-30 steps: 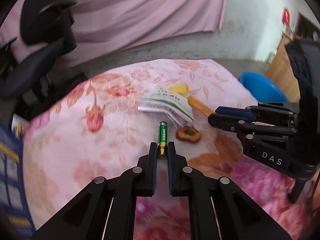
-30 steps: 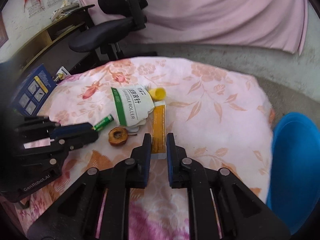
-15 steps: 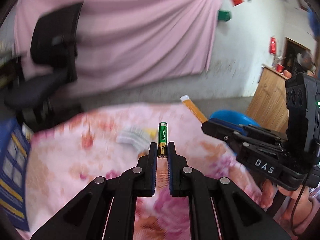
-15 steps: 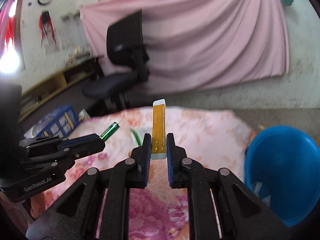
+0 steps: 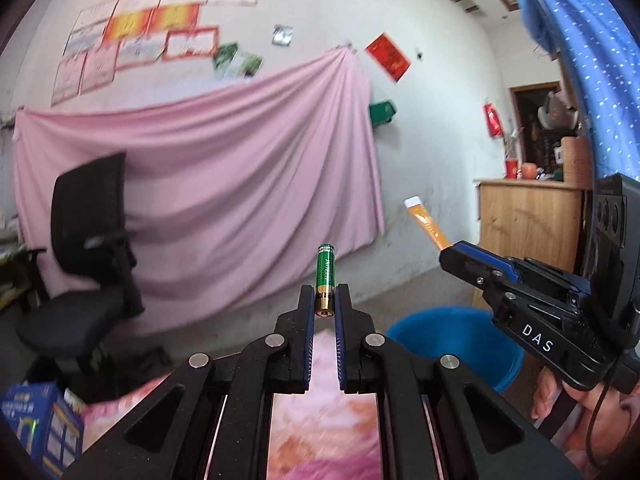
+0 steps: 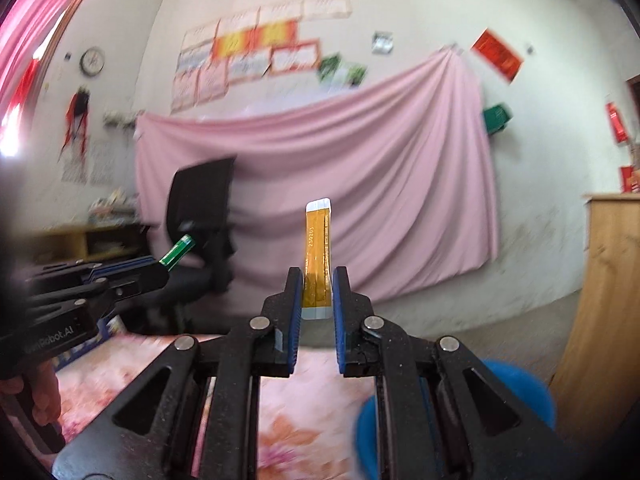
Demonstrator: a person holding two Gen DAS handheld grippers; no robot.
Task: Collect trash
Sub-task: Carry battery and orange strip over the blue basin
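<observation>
Pink drape (image 5: 208,184) fills my background. My left gripper (image 5: 324,308) pinches a green battery (image 5: 325,276) upright; my right gripper (image 6: 317,292) clamps an orange sachet (image 6: 318,256).

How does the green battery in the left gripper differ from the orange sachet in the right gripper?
The green cylindrical battery is round, rigid and short; the flat orange sachet is thin, longer and white-ended. Both stick up, pinched at the lower end: left gripper, right gripper.

Two grippers, left gripper (image 5: 324,304) and right gripper (image 6: 317,296); one green battery (image 5: 325,270), one orange sachet (image 6: 317,256), one blue bin (image 5: 456,340), one black chair (image 5: 86,240).
</observation>
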